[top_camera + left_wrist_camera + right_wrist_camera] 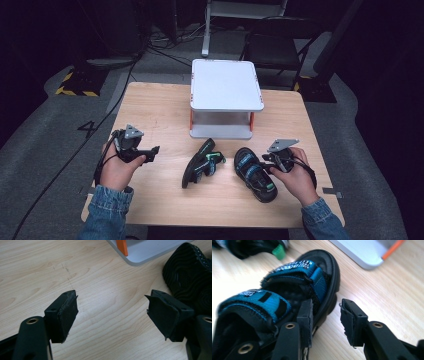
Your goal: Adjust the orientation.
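Pale wood surface [160, 115]: right gripper [325, 317] spread astride the soft black-and-blue strapped sandal's [294, 290] stiff sole rim, best grab; left gripper [111, 315] spread, empty.

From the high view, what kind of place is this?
Likely a lab or studio set up for recording handling demos: a small wooden table on grey carpet, dark surroundings with floor cables and hazard tape, and a white two-tier rack.

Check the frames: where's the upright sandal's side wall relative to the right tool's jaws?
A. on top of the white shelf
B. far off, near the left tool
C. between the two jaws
C: in the right gripper view, one jaw of the right tool sits inside the sandal and the other outside its sole edge.
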`<action>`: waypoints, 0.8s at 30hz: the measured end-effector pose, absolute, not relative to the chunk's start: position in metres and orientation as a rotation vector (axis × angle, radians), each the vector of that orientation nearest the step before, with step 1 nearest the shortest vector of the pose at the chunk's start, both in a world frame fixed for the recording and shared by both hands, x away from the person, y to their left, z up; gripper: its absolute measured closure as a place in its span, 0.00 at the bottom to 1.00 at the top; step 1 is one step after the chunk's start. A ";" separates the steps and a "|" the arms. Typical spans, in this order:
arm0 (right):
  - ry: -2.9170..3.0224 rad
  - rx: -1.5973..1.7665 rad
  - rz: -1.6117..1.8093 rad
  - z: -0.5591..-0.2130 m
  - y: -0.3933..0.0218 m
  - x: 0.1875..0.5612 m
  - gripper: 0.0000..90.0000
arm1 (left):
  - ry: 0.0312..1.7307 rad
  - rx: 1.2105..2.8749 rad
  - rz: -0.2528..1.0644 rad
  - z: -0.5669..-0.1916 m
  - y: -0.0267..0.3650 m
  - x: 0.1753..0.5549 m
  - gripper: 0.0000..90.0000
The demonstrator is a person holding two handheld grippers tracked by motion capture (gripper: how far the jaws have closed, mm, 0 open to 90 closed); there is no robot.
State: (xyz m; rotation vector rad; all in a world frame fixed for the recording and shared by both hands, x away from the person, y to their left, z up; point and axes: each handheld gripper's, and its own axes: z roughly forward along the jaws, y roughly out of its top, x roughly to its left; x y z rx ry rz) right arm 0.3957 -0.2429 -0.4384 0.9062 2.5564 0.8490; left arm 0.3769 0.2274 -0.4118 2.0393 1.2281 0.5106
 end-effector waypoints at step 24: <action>2.615 0.815 0.847 -0.397 -0.271 0.378 0.50 | 1.212 2.048 0.487 -0.414 0.221 0.384 0.27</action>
